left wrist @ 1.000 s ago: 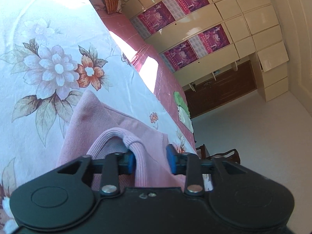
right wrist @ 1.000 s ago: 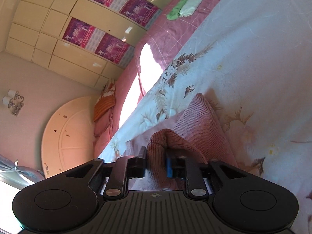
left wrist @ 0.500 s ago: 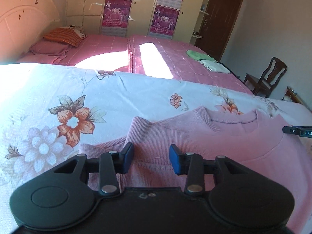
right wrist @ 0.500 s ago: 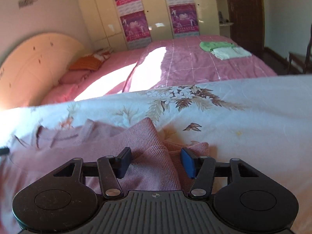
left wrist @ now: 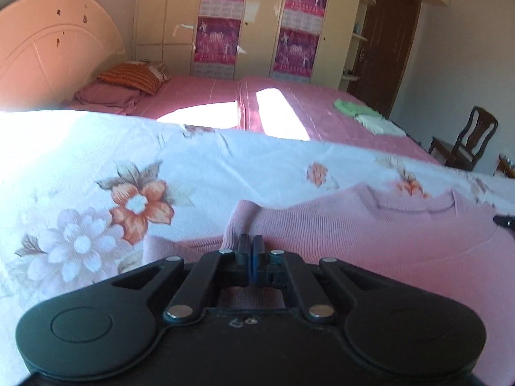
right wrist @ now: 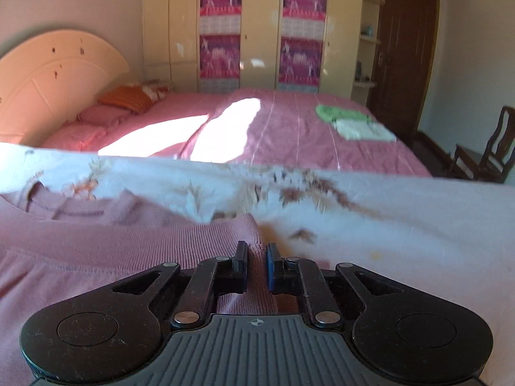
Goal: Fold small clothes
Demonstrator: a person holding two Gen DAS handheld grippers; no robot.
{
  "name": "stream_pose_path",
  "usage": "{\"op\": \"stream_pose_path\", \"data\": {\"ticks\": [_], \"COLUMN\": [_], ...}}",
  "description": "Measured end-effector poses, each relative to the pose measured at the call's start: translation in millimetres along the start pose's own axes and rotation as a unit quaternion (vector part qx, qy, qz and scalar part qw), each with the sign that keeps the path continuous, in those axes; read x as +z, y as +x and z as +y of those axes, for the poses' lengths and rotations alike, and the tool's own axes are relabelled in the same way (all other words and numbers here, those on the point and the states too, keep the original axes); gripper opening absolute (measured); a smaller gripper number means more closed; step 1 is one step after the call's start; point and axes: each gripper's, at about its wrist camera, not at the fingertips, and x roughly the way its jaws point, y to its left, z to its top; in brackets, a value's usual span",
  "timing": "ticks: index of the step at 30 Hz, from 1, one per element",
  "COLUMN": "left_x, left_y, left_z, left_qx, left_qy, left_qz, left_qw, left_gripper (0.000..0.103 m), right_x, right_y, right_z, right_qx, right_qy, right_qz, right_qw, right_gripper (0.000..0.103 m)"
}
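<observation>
A pink knit sweater (left wrist: 370, 225) lies spread on the floral bedsheet (left wrist: 96, 167), collar toward the far side. My left gripper (left wrist: 250, 249) sits low over the sweater's left shoulder, its jaws shut together with no cloth visibly between them. In the right wrist view the same sweater (right wrist: 112, 241) fills the lower left. My right gripper (right wrist: 257, 257) is at its right shoulder edge, jaws closed on a ridge of pink knit. The tip of the right gripper shows at the far right of the left wrist view (left wrist: 505, 221).
A pink bed (right wrist: 289, 135) lies beyond the floral sheet, with pillows (left wrist: 128, 78) by the headboard and folded green and white clothes (right wrist: 354, 122) at its right. A wooden chair (left wrist: 463, 141) stands at the right. Wardrobes line the back wall.
Both grippers were open half a second ago over the laid-out sweater. The left jaws have closed together and the right jaws have closed on the shoulder fold. Both grippers sit lower.
</observation>
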Motion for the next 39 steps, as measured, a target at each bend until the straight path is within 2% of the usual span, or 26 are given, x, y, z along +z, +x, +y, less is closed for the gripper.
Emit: {"op": "stream_pose_path", "data": {"ticks": [1, 3, 4, 5, 6, 7, 9, 10, 13, 15, 17, 19, 22, 23, 24, 26, 28, 29, 30, 32, 34, 35, 36, 37, 38, 39], "left_x": [1, 2, 3, 3, 4, 5, 6, 4, -10, -21, -29, -33, -38, -42, -46, -47, -40, -38, -39, -45, -58, -65, -75, -83, -90, -88], "left_y": [1, -3, -8, -19, -32, -47, -62, -64, -54, -38, -24, -26, -43, -45, -45, -47, -55, -62, -75, -91, -92, -88, -77, -71, -71, -73], "left_z": [-3, -7, -7, -7, -9, -13, -30, -45, -97, -121, -126, -109, -68, -54, -43, -32, -42, -49, -61, -84, -116, -129, -143, -151, -156, -157], "left_qx": [0.006, 0.015, 0.02, 0.029, 0.034, 0.026, -0.018, -0.045, -0.096, -0.103, -0.09, -0.084, -0.045, -0.028, -0.021, -0.037, -0.021, -0.024, -0.042, -0.078, -0.101, -0.106, -0.099, -0.08, -0.067, -0.062], "left_qy": [0.008, 0.019, 0.019, 0.011, 0.005, 0.004, -0.001, 0.01, 0.056, 0.089, 0.099, 0.089, 0.05, 0.042, 0.039, 0.027, 0.03, 0.036, 0.04, 0.038, 0.064, 0.081, 0.103, 0.12, 0.136, 0.13], "left_qz": [0.002, 0.003, -0.003, -0.012, -0.028, -0.049, -0.057, -0.053, -0.034, -0.012, 0.009, -0.002, -0.01, -0.004, 0.005, -0.003, -0.004, -0.015, -0.034, -0.046, -0.039, -0.024, 0.002, 0.009, -0.011, -0.006], "left_qw": [0.9999, 0.9997, 0.9996, 0.9995, 0.999, 0.9985, 0.9982, 0.9975, 0.9932, 0.9906, 0.991, 0.9925, 0.9977, 0.9987, 0.999, 0.9989, 0.9993, 0.9989, 0.9978, 0.9952, 0.9921, 0.9908, 0.9897, 0.9895, 0.9884, 0.9895], "left_gripper": [0.002, 0.004, 0.013, 0.03, 0.042, 0.058, 0.06, 0.061, 0.061, 0.062, 0.062, 0.064, 0.066, 0.066, 0.066, 0.065, 0.061, 0.061, 0.061, 0.063, 0.063, 0.064, 0.065, 0.067, 0.068, 0.068], "right_x": [3, 3, 3, 4, 9, 11, 12, 13, 2, -5, -13, -16, -14, -16, -18, -25, -20, -17, -17, -23, -41, -49, -62, -70, -76, -76], "right_y": [-2, -5, -11, -18, -31, -45, -61, -64, -59, -53, -40, -34, -39, -40, -41, -41, -52, -64, -83, -108, -123, -123, -116, -109, -109, -105], "right_z": [-1, -1, -2, -3, -2, 0, 14, 32, 87, 112, 127, 117, 71, 54, 42, 20, 20, 25, 34, 54, 92, 105, 121, 128, 130, 132], "right_qx": [0.0, -0.007, -0.016, -0.019, -0.022, -0.01, 0.032, 0.069, 0.136, 0.152, 0.142, 0.131, 0.071, 0.029, 0.005, 0.028, 0.02, 0.023, 0.042, 0.075, 0.125, 0.129, 0.123, 0.111, 0.103, 0.098], "right_qy": [0.002, 0.002, -0.001, 0.004, 0.013, 0.012, 0.003, -0.014, -0.076, -0.102, -0.121, -0.105, -0.043, -0.037, -0.037, -0.011, -0.008, -0.004, -0.005, -0.02, -0.063, -0.084, -0.11, -0.113, -0.103, -0.098], "right_qz": [0.003, 0.0, -0.005, -0.013, -0.034, -0.053, -0.058, -0.05, -0.02, -0.013, 0.003, 0.003, 0.001, 0.005, 0.009, 0.012, 0.008, -0.006, -0.031, -0.047, -0.04, -0.03, -0.008, 0.006, -0.012, -0.011], "right_qw": [1.0, 1.0, 1.0, 1.0, 0.999, 0.998, 0.998, 0.996, 0.988, 0.983, 0.982, 0.986, 0.997, 0.999, 0.999, 0.999, 1.0, 1.0, 0.999, 0.996, 0.989, 0.988, 0.986, 0.987, 0.989, 0.99], "right_gripper": [0.012, 0.021, 0.031, 0.042, 0.046, 0.047, 0.047, 0.047, 0.047, 0.047, 0.047, 0.047, 0.047, 0.046, 0.047, 0.047, 0.047, 0.047, 0.047, 0.047, 0.047, 0.047, 0.047, 0.047, 0.047, 0.047]}}
